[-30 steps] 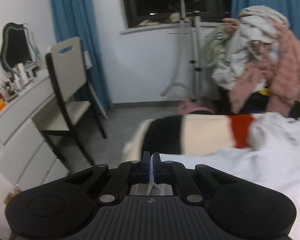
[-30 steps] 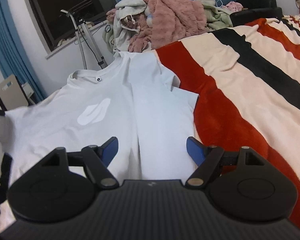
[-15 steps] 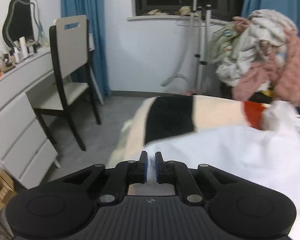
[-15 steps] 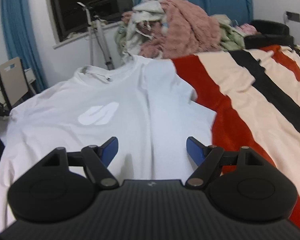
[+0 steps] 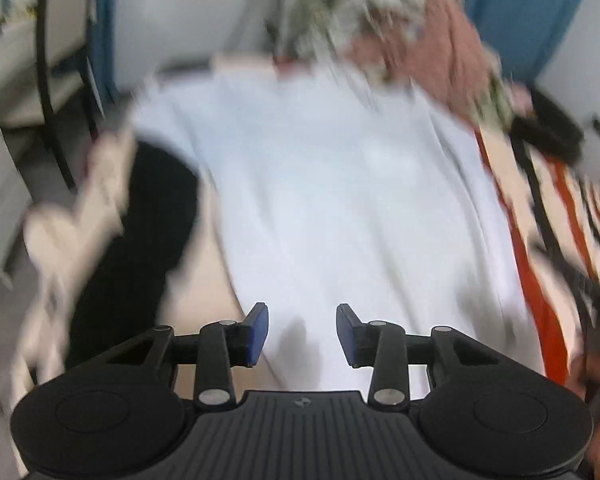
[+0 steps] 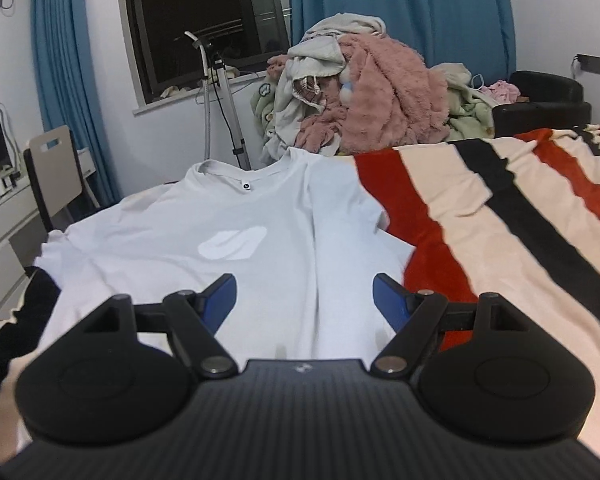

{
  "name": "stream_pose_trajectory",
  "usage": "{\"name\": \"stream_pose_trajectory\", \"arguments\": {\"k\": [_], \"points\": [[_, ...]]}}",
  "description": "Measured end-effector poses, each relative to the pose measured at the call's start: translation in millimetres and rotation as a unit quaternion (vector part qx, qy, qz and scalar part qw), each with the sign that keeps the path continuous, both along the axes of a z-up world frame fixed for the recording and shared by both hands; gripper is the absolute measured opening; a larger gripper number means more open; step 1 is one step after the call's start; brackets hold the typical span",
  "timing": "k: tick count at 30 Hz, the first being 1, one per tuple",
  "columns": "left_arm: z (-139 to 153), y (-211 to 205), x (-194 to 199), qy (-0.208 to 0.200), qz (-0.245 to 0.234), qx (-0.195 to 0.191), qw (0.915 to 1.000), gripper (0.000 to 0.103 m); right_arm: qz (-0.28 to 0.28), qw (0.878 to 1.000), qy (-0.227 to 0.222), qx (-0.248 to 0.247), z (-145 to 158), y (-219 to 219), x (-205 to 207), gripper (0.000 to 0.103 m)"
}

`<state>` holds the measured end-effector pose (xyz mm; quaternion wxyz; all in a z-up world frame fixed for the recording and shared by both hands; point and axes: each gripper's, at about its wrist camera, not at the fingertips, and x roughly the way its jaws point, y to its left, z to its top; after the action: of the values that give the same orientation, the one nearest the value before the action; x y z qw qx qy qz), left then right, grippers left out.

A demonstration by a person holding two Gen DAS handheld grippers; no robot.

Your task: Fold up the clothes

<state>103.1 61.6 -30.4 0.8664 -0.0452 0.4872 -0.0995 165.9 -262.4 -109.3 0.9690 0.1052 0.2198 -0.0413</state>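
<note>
A white T-shirt (image 6: 236, 248) lies spread flat on the striped blanket (image 6: 520, 232), collar toward the window, a pale logo on its chest. My right gripper (image 6: 304, 300) hangs open just above the shirt's lower half, nothing between its blue pads. The left wrist view is blurred by motion. There the same white T-shirt (image 5: 340, 184) fills the middle, and my left gripper (image 5: 302, 330) is open over its near hem, holding nothing.
A heap of clothes (image 6: 364, 92) with a pink fluffy piece is piled at the bed's far end. A garment steamer stand (image 6: 220, 96) rises by the window. A chair (image 6: 54, 172) and white dresser (image 6: 0, 232) stand left of the bed.
My left gripper opened and let go of the shirt's edge, then swung right to face the shirt. The shirt now lies flatter. The right gripper rose slightly, still open.
</note>
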Motion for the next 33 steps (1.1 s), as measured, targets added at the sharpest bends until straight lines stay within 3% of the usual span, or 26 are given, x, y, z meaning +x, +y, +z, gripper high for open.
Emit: {"name": "stream_pose_trajectory", "arguments": {"k": [2,5,8,10,11,13,16,20,22,26,29,33], "points": [[-19,-19,-28,0.039,-0.01,-0.001,0.9992,0.04,-0.004,1.0,-0.009,-0.003,10,-2,-18,0.076],[-43,-44,-61,0.075,-0.018,0.027,0.9966,0.041,-0.01,1.0,-0.024,-0.008,24,-4,-44,0.076],[-53,-54,-83,0.078,-0.014,0.063,0.9949,0.039,-0.02,0.999,-0.031,-0.004,28,-10,-64,0.076],[-48,-50,-92,0.077,-0.006,0.067,0.9948,0.021,-0.026,0.999,-0.034,-0.001,29,-14,-76,0.076],[-44,-46,-95,0.079,-0.002,0.065,0.9948,0.004,-0.029,0.999,-0.034,0.002,29,-16,-81,0.076],[-33,-38,-104,0.078,0.005,0.063,0.9949,0.004,-0.036,0.999,-0.03,0.01,29,-22,-88,0.076],[-10,-18,-125,0.068,0.023,0.099,0.9925,0.003,-0.04,0.998,-0.035,0.025,33,-30,-97,0.076],[11,15,-142,0.074,0.093,0.149,0.9817,0.003,-0.029,0.998,-0.048,0.032,40,-31,-110,0.076],[18,25,-154,0.076,0.115,0.15,0.979,0.002,-0.023,0.998,-0.054,0.034,44,-31,-115,0.076],[46,25,-181,0.057,0.127,0.114,0.9837,0.008,-0.01,0.997,-0.064,0.041,52,-31,-127,0.076],[79,10,-193,0.017,0.121,0.087,0.9887,0.024,-0.001,0.997,-0.062,0.053,64,-35,-134,0.076],[121,-44,-185,-0.054,0.099,0.061,0.9917,0.051,0.025,0.997,-0.053,0.053,107,-43,-123,0.077]]}}
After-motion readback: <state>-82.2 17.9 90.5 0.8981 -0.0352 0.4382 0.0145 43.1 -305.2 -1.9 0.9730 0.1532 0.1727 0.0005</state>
